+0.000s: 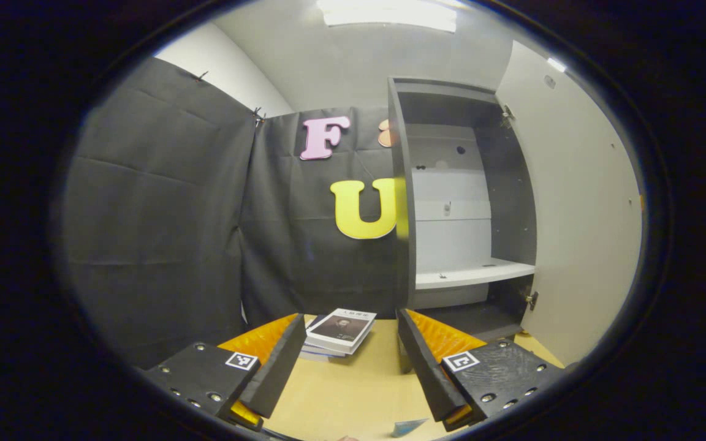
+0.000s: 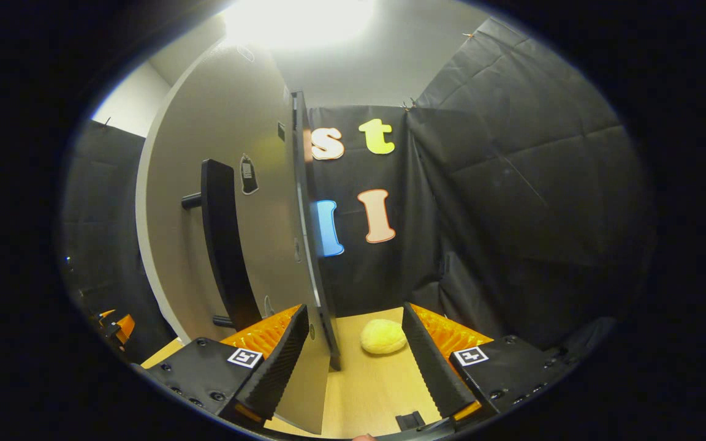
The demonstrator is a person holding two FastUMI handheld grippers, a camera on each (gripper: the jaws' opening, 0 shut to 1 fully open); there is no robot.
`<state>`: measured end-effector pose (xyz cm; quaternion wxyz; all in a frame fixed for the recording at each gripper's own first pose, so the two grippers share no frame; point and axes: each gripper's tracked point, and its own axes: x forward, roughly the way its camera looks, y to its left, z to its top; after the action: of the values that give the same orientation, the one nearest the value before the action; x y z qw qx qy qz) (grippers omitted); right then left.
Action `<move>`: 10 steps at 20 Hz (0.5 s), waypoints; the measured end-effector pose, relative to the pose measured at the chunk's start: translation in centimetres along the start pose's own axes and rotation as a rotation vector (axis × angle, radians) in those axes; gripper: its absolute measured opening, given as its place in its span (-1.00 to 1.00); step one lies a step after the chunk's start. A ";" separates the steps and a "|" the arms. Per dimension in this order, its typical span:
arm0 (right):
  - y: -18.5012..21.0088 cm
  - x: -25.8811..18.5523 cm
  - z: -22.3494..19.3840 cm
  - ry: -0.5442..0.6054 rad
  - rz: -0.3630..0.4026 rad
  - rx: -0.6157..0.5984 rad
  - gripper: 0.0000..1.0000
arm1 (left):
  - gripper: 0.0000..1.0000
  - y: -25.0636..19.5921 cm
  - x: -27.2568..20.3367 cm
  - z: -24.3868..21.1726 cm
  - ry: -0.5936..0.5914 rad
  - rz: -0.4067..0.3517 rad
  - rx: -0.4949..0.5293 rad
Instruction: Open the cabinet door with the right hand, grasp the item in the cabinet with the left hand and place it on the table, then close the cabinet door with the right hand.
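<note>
The grey cabinet (image 1: 405,202) stands open on the table, its door (image 1: 580,214) swung out to the right. Its white shelf (image 1: 475,274) is bare. A small stack of books (image 1: 341,331) lies on the tan table (image 1: 353,386) just ahead of my left gripper (image 1: 350,318), which is open and holds nothing. In the right gripper view the door's edge (image 2: 313,245) runs down between the fingers of my right gripper (image 2: 355,308), close to the left finger; the jaws stand wide and open. The black door handle (image 2: 224,245) is to the left.
A yellow plush lump (image 2: 383,335) sits on the table (image 2: 377,380) beyond the door's edge. Black cloth walls close in the booth on all sides. The other gripper (image 2: 114,324) peeks in at the far left of the right gripper view.
</note>
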<state>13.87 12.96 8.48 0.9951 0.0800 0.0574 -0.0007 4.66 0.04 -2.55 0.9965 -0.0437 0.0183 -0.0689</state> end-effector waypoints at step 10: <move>9.2 0.6 -0.6 0.003 0.074 -0.051 0.94 | 0.82 3.7 2.0 -1.0 0.012 -0.025 -0.016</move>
<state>14.50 22.13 9.30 0.9961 0.0565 0.0560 0.0377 7.13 3.34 -3.94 0.9951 -0.0514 0.0243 -0.0814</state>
